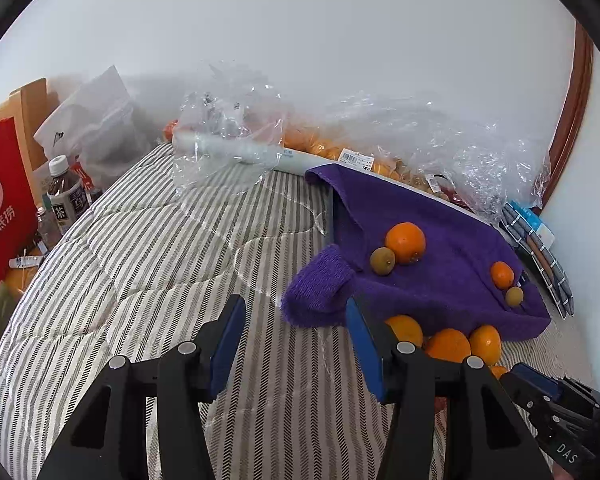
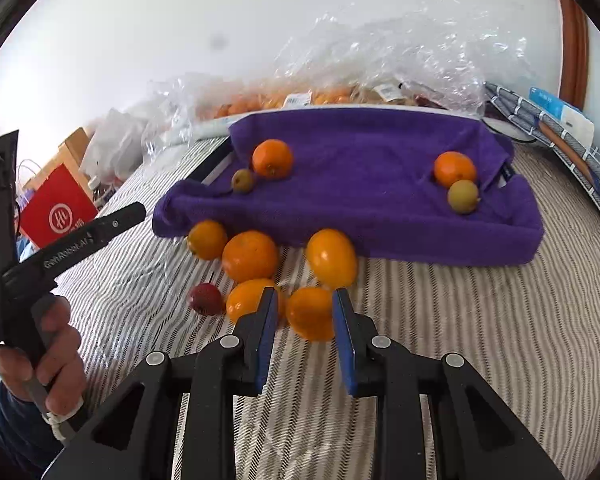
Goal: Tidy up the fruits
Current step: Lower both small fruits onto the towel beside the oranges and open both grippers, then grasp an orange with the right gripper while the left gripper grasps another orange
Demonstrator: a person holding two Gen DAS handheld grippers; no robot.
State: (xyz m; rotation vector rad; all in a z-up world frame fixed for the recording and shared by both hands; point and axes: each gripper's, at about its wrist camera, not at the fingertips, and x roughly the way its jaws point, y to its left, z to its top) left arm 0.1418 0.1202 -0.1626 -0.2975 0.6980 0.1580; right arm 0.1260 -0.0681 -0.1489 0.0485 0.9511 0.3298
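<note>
A purple towel [image 2: 364, 184] covers a tray on the striped bed; it also shows in the left wrist view [image 1: 440, 268]. On it lie two oranges [image 2: 272, 159] [image 2: 454, 168], each with a small green-brown fruit [image 2: 242, 180] [image 2: 463, 196] beside it. Several oranges [image 2: 250, 255] and a red fruit [image 2: 207, 298] lie on the bed in front of the towel. My right gripper [image 2: 305, 300] is open with one orange [image 2: 310, 312] between its fingers. My left gripper [image 1: 296, 312] is open and empty over the bed, left of the towel.
Clear plastic bags [image 2: 384, 60] with more oranges lie along the wall behind the tray. A red paper bag [image 1: 4, 204] and a bottle [image 1: 66, 194] stand off the bed's left edge. Folded cloth [image 2: 556, 136] lies at the right. The striped bed cover [image 1: 148, 248] extends leftward.
</note>
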